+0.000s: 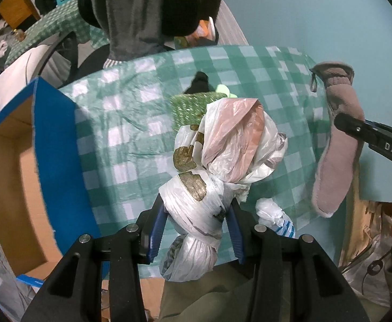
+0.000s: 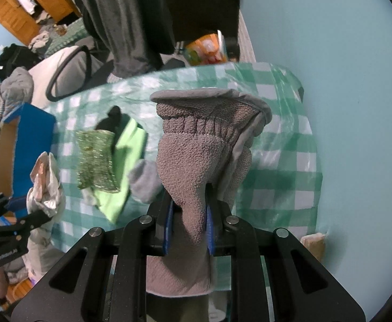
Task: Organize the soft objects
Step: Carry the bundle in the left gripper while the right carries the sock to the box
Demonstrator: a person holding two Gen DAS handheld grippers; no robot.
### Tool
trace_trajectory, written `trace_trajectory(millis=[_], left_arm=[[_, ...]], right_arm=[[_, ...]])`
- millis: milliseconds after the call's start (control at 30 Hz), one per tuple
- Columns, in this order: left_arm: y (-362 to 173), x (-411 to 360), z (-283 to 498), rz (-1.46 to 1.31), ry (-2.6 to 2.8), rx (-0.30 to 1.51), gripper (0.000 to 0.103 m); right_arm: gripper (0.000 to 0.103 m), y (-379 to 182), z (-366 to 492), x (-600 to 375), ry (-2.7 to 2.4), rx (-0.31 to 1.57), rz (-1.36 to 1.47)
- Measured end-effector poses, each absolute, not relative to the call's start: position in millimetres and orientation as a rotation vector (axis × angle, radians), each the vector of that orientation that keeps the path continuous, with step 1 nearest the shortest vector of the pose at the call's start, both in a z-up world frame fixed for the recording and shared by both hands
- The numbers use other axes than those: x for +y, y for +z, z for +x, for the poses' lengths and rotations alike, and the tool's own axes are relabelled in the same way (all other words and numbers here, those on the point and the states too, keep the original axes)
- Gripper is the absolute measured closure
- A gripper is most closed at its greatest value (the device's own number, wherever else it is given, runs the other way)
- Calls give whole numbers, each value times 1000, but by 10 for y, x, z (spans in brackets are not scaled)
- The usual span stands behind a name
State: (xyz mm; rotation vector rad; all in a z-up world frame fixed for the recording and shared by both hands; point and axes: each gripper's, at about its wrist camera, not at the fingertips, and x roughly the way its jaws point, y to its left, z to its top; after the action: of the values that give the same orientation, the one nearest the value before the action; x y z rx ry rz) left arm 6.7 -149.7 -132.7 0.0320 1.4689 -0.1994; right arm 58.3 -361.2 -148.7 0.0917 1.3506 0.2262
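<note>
At far left an open cardboard box (image 1: 16, 177) with blue flaps stands beside the counter (image 1: 121, 123), which wears a green checked cloth. On that cloth lie a glittery green scouring pad (image 2: 95, 161), a lime-green cloth (image 2: 123, 166) with a black item (image 2: 110, 120) behind it, and a grey sock (image 2: 145, 185). The left claw (image 1: 196, 230) is clenched on a knotted bundle of plastic bags (image 1: 217, 166), lifted clear above the counter. Further right, the right claw (image 2: 189, 225) grips a grey fleece glove (image 2: 196, 155) by one fingertip, the glove hanging above the cloth's right part.
</note>
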Motion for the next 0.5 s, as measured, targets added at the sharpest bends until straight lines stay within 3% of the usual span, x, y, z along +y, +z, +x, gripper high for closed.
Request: trace_trajectory(millis=[500], left_arm=[[-969,-825,82,-24,-124,1430,60]], right_arm=[[85,-950,667,-3036,342,1268,77]])
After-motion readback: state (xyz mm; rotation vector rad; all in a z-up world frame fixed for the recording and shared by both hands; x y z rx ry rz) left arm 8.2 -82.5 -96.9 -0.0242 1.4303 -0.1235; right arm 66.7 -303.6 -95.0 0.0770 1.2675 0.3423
